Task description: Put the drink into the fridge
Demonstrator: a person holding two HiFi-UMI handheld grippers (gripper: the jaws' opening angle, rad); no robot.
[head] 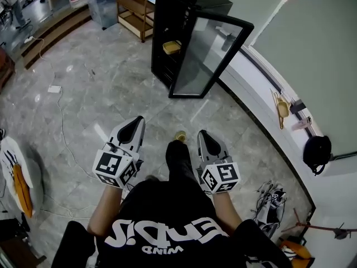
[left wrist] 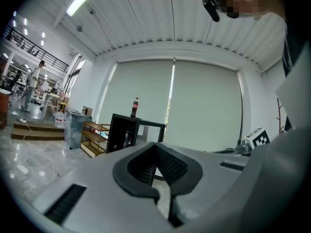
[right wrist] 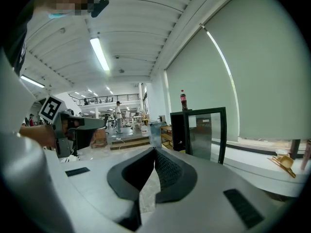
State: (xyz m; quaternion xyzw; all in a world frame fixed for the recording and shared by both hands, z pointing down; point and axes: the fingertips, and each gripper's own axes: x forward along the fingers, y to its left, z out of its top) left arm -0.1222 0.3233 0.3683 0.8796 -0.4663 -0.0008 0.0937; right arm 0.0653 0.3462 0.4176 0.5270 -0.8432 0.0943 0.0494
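standing whole in gripper views: drink [left wrist: 134, 107]

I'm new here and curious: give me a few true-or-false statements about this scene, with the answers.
1. The fridge has its glass door swung open. True.
2. The right tool is holding the drink bottle. False: the bottle stands on top of the fridge, and the right tool is shut with nothing in it.
3. The left tool has its jaws together with nothing between them. True.
4. Both tools are already touching the fridge. False: a stretch of grey floor lies between them and the fridge.
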